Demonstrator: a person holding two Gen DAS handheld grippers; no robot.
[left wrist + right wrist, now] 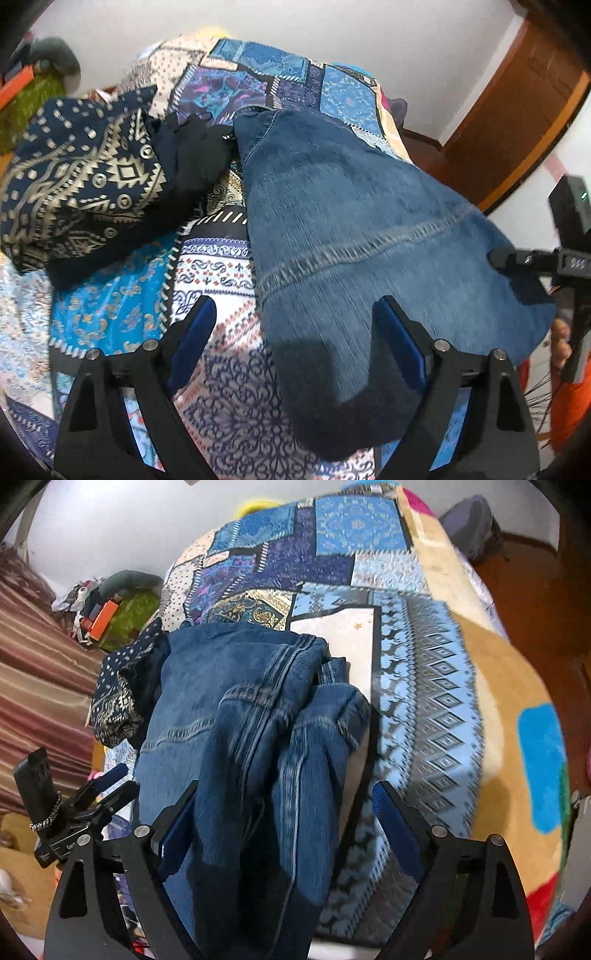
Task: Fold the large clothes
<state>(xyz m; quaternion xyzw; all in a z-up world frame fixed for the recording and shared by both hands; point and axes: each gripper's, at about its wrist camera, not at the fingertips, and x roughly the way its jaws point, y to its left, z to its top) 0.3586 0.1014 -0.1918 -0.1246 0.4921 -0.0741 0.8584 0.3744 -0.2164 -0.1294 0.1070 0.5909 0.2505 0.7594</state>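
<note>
Blue denim jeans lie bunched lengthwise on a patchwork bedspread. My left gripper hangs open over their near end, with denim reaching between the fingers but no pad pressing on it. In the right wrist view the jeans are folded over themselves in thick ridges. My right gripper stands open just above them, cloth lying loose between the fingers. Each view catches the other tool at its edge: the right gripper and the left gripper.
A dark blue garment with a gold pattern and a black one are heaped left of the jeans. A wooden door stands past the bed. A striped cloth and a green bundle lie at the left, a tan blanket at the right.
</note>
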